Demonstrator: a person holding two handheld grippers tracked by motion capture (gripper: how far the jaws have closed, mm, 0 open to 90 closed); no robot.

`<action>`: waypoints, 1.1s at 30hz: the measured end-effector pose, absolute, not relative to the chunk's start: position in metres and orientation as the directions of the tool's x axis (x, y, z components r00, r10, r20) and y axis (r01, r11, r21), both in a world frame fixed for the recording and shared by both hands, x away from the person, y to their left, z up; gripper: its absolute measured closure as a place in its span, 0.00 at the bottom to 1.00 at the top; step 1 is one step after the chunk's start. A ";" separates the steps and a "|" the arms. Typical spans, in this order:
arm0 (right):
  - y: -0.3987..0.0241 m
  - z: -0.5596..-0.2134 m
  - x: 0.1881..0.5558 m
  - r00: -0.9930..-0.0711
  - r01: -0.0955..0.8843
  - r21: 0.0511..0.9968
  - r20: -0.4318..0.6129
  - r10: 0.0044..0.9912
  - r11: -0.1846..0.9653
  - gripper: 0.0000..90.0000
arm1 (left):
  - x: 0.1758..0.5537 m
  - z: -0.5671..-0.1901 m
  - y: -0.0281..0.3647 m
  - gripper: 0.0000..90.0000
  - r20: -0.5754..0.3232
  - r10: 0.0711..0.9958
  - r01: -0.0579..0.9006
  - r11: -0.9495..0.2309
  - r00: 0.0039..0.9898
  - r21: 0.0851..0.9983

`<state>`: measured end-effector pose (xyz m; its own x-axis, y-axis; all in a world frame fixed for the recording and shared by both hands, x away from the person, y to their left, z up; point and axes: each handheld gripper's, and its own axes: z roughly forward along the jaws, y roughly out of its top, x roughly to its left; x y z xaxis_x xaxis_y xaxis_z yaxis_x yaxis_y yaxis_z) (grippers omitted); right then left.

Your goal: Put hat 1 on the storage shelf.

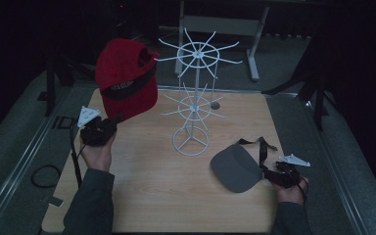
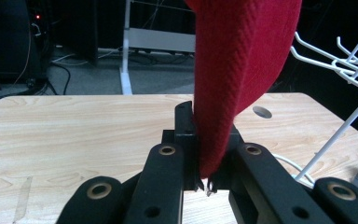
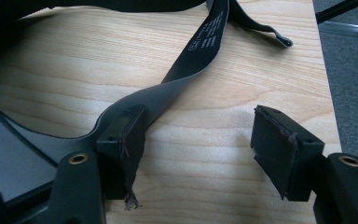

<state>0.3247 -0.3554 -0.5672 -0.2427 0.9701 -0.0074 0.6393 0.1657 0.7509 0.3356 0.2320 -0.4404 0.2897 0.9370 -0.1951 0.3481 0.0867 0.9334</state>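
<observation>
- Above the left half of the desk (image 1: 156, 191), the left tongs (image 1: 108, 123) pinch the red cap (image 1: 126, 78) by its brim and hold it up in the air, clear of the wood.
- In the left gripper view the two black jaws are pressed tight on the lower edge of the red cloth, which rises straight up between them.
- The cap's crown sits just beside the upper ring of the white wire rack (image 1: 194, 98); whether cloth and prongs touch cannot be told.
- The rack stands upright near the middle of the desk, its round foot resting on the wood.
- At the right near corner, the right tongs (image 3: 205, 154) rest low over the desk with jaws spread wide and nothing clamped between them.
- A grey visor (image 1: 236, 169) lies flat on the desk just beside them; its black strap (image 3: 200, 46) runs past the pad on the left of the right gripper view.
</observation>
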 end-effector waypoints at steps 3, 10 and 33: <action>-0.355 -0.567 0.325 -0.243 0.639 0.751 -0.008 0.970 0.166 0.39 | 0.336 -0.439 0.232 0.96 -0.193 0.936 0.345 0.085 0.293 0.935; -0.355 -0.567 0.325 -0.242 0.639 0.751 -0.007 0.970 0.165 0.39 | 0.335 -0.434 0.231 0.96 -0.194 0.935 0.331 0.090 0.298 0.939; -0.355 -0.567 0.325 -0.243 0.639 0.751 -0.008 0.970 0.167 0.39 | 0.333 -0.421 0.228 0.96 -0.192 0.930 0.300 0.095 0.313 0.949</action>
